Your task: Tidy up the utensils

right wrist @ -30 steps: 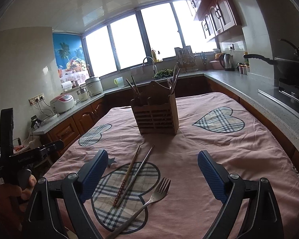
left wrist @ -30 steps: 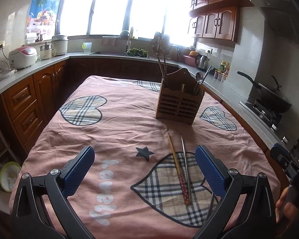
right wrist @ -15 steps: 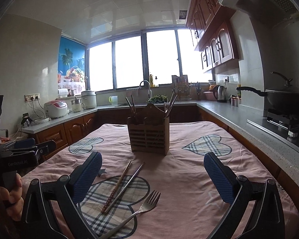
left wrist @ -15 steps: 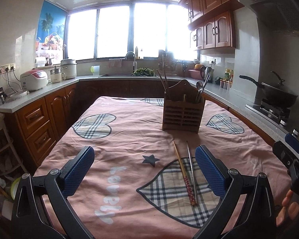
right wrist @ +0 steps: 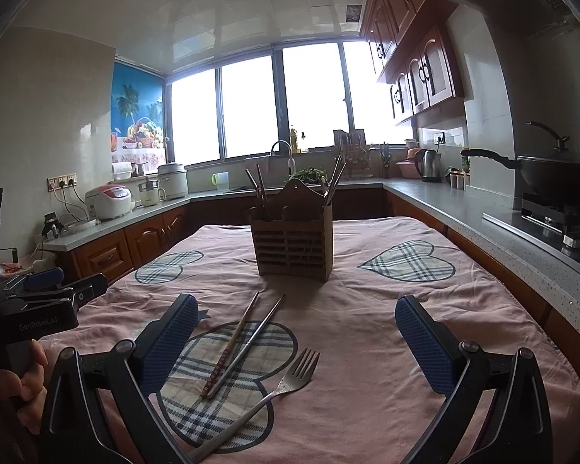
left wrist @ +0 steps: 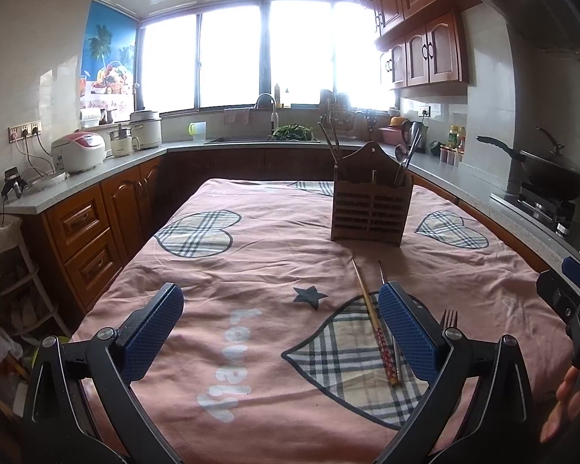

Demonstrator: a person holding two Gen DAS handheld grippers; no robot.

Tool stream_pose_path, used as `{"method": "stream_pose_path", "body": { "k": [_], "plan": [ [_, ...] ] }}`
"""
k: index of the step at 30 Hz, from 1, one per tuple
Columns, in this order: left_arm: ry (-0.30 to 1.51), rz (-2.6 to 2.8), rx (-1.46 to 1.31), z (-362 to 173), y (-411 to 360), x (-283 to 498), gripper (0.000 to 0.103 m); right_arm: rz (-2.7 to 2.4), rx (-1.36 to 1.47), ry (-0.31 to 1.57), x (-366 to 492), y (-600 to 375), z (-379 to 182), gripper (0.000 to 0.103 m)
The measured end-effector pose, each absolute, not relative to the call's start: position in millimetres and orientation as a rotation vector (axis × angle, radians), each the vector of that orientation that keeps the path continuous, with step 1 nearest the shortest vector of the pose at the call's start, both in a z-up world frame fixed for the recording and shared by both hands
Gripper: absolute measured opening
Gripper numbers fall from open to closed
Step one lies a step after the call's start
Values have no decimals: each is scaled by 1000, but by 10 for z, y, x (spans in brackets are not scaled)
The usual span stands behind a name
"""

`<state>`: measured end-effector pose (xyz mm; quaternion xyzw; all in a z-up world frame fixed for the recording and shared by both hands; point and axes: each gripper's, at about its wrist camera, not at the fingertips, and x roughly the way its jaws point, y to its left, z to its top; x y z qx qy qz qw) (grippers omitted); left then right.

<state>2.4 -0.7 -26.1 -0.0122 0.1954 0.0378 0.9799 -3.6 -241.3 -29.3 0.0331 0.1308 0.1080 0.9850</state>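
Note:
A wooden utensil holder (left wrist: 371, 208) (right wrist: 292, 245) stands on the pink tablecloth with several utensils in it. In front of it lie a wooden chopstick with a red patterned end (left wrist: 373, 319) (right wrist: 232, 344), a metal chopstick (right wrist: 249, 342) (left wrist: 381, 270) and a metal fork (right wrist: 270, 394) (left wrist: 448, 317). My left gripper (left wrist: 280, 334) is open and empty above the near cloth, left of the chopsticks. My right gripper (right wrist: 295, 344) is open and empty, with the chopsticks and fork between its fingers.
Kitchen counters run round the table (left wrist: 251, 255): a rice cooker (left wrist: 79, 150) on the left, a sink (left wrist: 266, 139) at the back, a wok on the stove (left wrist: 549, 179) on the right. The left gripper's body (right wrist: 38, 305) shows at the left edge of the right wrist view.
Both grippers have tilted up and drawn back a little, so more of the room and ceiling shows. The utensils have not moved. Both stay open.

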Motion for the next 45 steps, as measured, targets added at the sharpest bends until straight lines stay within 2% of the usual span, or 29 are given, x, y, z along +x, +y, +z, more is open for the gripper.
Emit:
{"method": "stream_pose_path", "body": {
  "k": [45],
  "plan": [
    [362, 67, -22, -187, -43, -59, 103, 219, 93, 238, -96, -2442, -211, 103]
  ]
}}
